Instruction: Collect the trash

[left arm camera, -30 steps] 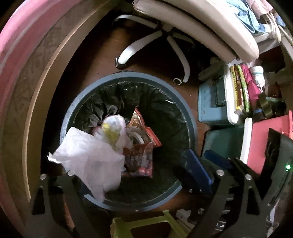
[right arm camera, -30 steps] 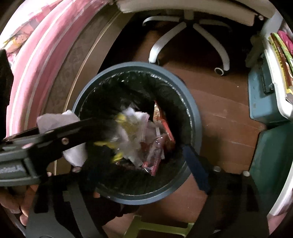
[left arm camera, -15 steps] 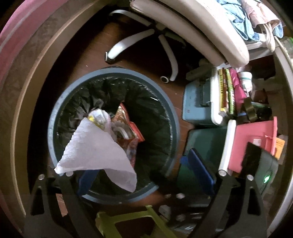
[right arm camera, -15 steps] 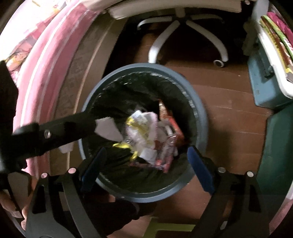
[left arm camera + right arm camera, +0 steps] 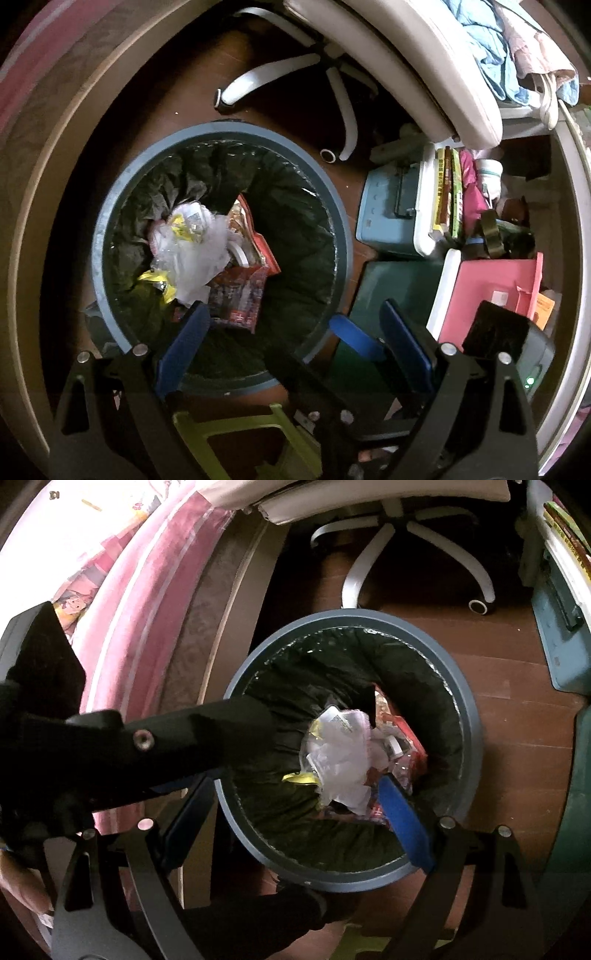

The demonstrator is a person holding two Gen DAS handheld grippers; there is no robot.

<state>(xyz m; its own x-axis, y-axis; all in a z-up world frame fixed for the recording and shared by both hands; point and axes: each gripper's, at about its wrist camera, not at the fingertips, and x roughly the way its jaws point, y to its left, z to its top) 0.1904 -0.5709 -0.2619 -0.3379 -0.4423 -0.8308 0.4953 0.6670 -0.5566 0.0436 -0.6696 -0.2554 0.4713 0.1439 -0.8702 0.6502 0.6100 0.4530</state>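
Note:
A round grey-blue trash bin point(image 5: 340, 236) with a black liner stands on the wooden floor; it also shows in the right wrist view point(image 5: 469, 716). Inside lie crumpled white tissue and plastic point(image 5: 192, 254), yellow scraps and red snack wrappers point(image 5: 243, 295); the same white pile point(image 5: 343, 768) shows in the right wrist view. My left gripper point(image 5: 295, 332) is open and empty above the bin's near rim. My right gripper point(image 5: 295, 805) is open and empty above the bin. The left gripper's black arm point(image 5: 147, 746) crosses the right wrist view.
A white office chair base point(image 5: 332, 85) stands behind the bin. Blue and green storage boxes point(image 5: 391, 214), books and a pink folder point(image 5: 491, 291) crowd the right. A pink bed edge point(image 5: 140, 602) runs along the left. A yellow-green stool point(image 5: 240, 435) is below.
The white tissue that hung from my left gripper has dropped into the bin. The left gripper is now empty and has shifted so the bin sits further left in its view.

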